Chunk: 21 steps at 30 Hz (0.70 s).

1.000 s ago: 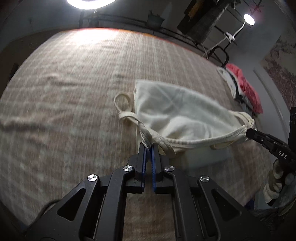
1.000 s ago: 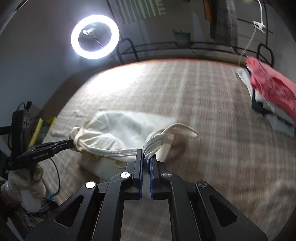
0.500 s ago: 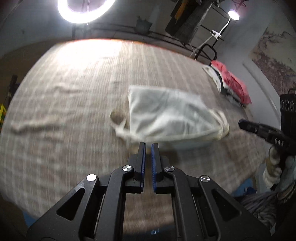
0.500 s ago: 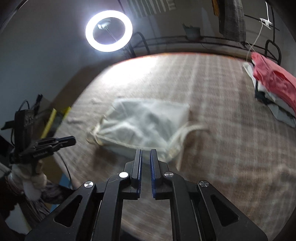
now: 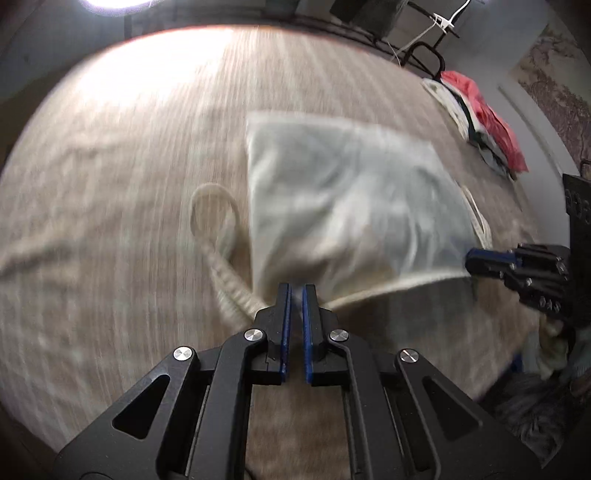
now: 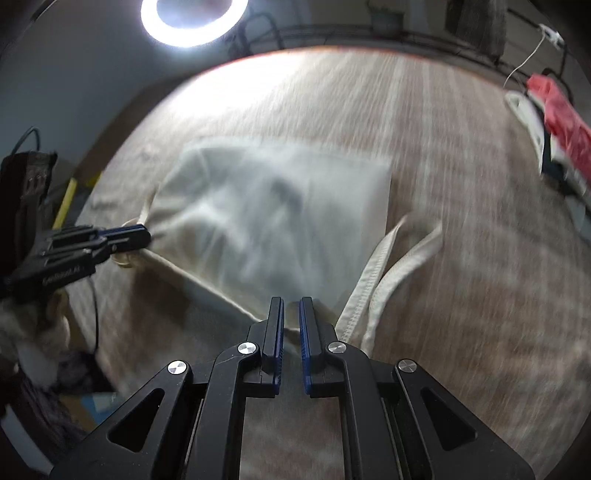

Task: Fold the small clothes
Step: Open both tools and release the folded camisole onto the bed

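Note:
A cream tank top (image 5: 343,192) lies on the checked beige cloth surface (image 5: 110,184), blurred by motion. It also shows in the right wrist view (image 6: 273,206). My left gripper (image 5: 296,291) is shut on the near hem corner, by a looped strap (image 5: 214,210). My right gripper (image 6: 291,306) is shut on the other near corner, beside two straps (image 6: 391,266). The hem stretches taut between them. Each gripper shows in the other's view: the right (image 5: 480,258), the left (image 6: 133,236).
A pile of clothes with a red garment on top (image 5: 484,122) lies at the far right of the surface, also in the right wrist view (image 6: 561,118). A ring light (image 6: 192,18) stands behind. A metal rail (image 6: 369,33) runs along the back edge.
Both grippers pulled back half a second ago with the top lying flat; now they are back at its near corners and shut on the hem, lifting it taut.

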Each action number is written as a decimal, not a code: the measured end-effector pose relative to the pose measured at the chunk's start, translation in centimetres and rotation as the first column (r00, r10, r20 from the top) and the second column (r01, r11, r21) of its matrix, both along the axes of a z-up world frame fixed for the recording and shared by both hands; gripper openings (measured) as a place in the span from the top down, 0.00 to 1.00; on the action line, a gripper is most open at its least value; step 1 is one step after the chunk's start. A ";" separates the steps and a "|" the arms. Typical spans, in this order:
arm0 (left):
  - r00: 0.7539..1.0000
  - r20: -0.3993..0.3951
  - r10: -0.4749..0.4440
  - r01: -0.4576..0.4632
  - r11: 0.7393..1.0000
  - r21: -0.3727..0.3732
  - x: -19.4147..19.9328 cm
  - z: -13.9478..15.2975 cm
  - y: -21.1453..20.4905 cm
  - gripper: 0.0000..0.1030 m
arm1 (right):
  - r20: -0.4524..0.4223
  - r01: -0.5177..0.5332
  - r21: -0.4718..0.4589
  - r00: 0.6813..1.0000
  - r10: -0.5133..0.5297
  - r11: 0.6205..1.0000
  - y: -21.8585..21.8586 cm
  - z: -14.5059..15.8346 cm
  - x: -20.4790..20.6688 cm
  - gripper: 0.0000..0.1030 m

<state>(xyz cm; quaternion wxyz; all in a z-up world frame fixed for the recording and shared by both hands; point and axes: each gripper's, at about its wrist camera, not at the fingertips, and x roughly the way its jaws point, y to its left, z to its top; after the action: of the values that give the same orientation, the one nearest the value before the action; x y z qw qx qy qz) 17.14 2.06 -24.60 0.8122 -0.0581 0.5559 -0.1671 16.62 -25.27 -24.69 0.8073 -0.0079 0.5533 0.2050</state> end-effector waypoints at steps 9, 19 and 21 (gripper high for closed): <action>0.992 0.104 0.074 -0.070 0.997 -0.039 -1.9 3.6 2.1 0.98 | 0.040 0.065 0.156 0.997 -0.072 0.986 -4.0 2.7 -1.4 0.93; 0.964 0.020 0.264 -0.253 0.942 -0.222 7.6 2.8 2.5 0.62 | 0.067 0.092 0.270 0.991 -0.114 0.959 -3.3 3.3 1.4 0.93; 0.964 -0.003 0.267 -0.259 0.932 -0.255 9.2 2.3 2.1 0.62 | 0.066 0.070 0.257 0.994 -0.090 0.964 -2.6 3.0 1.8 0.93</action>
<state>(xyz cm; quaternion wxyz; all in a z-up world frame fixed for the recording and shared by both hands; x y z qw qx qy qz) 26.36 4.21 -22.29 0.8219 -0.2324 0.5042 -0.1273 18.38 -27.83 -21.70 0.8302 0.1102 0.4906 0.2408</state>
